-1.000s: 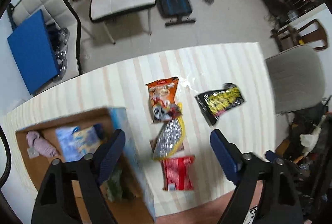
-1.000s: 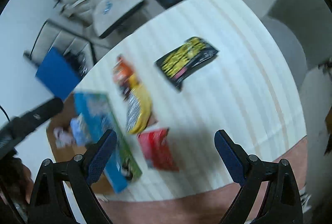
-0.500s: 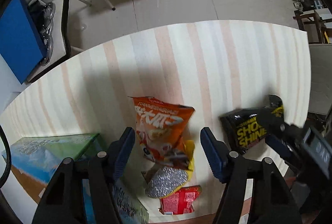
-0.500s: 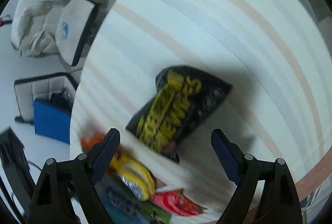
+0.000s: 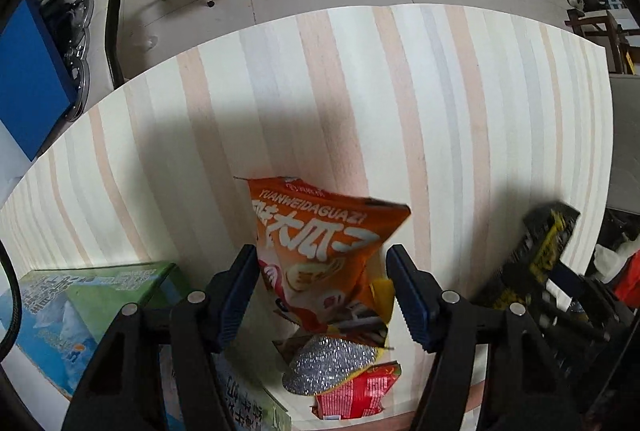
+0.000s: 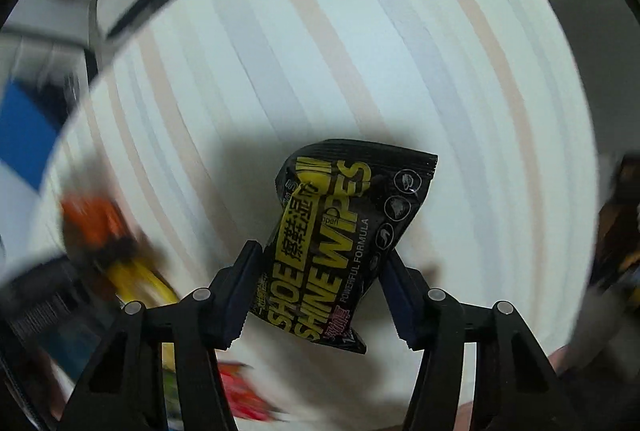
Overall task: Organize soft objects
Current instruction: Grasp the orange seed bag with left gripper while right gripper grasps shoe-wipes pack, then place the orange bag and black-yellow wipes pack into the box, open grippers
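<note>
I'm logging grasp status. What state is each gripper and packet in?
left gripper: jaws around orange snack bag, grip unclear
right gripper: shut on shoe wipes pack
silver pouch: lying on table
red packet: lying flat

Far table point(image 5: 440, 111) half bare. Near edge crowded: box point(image 5: 80, 311) left, snack bags point(image 5: 328, 351) centre, right gripper point(image 5: 552, 295).

A pale striped table point(image 5: 460, 119) carries a printed cardboard box point(image 5: 80, 307) at its near left edge; beside it, a red snack packet point(image 5: 360, 397) lies flat
</note>
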Demonstrator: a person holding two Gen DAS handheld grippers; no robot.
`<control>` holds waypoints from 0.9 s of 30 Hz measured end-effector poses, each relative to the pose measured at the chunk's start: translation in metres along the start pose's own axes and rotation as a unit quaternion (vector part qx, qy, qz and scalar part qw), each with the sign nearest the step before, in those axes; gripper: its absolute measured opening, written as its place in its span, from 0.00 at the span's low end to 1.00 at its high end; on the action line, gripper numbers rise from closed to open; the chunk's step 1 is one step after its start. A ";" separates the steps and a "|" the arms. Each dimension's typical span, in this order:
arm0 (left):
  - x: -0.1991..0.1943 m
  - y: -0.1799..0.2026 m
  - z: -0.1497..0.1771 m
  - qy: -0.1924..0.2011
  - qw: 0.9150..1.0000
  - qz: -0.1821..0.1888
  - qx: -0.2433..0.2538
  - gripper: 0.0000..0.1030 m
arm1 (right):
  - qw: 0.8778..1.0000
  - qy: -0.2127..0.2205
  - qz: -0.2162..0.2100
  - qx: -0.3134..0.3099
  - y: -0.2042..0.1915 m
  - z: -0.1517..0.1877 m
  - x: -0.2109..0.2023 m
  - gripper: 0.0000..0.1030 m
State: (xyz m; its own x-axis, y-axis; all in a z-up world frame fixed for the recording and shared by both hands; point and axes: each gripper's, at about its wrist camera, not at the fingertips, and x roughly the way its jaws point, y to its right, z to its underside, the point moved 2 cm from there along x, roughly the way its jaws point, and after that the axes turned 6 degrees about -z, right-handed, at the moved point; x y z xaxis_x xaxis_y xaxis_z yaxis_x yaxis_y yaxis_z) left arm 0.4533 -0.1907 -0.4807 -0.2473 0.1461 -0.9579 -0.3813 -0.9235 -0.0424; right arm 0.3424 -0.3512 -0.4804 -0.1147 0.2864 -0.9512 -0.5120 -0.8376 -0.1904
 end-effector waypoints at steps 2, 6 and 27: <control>0.002 0.003 0.001 0.000 1.000 -0.001 -0.004 0.61 | 0.999 -0.008 0.020 -0.028 0.000 0.007 0.002 0.60; -0.001 0.004 -0.001 0.030 0.999 -0.013 -0.010 0.44 | 1.000 -0.001 0.019 -0.016 0.001 0.010 0.006 0.66; -0.157 -0.090 0.167 0.224 0.971 0.070 -0.041 0.40 | 0.984 0.097 -0.099 -0.111 -0.069 0.121 -0.092 0.43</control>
State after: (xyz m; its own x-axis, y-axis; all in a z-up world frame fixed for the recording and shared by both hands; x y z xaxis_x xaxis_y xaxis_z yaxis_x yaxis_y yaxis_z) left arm 0.3777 -0.0709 -0.2790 0.1276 -0.1347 -0.9826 -0.2942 -0.9513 0.0922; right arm 0.2856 -0.2632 -0.3508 0.1446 0.3784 -0.9143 -0.3063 -0.8615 -0.4050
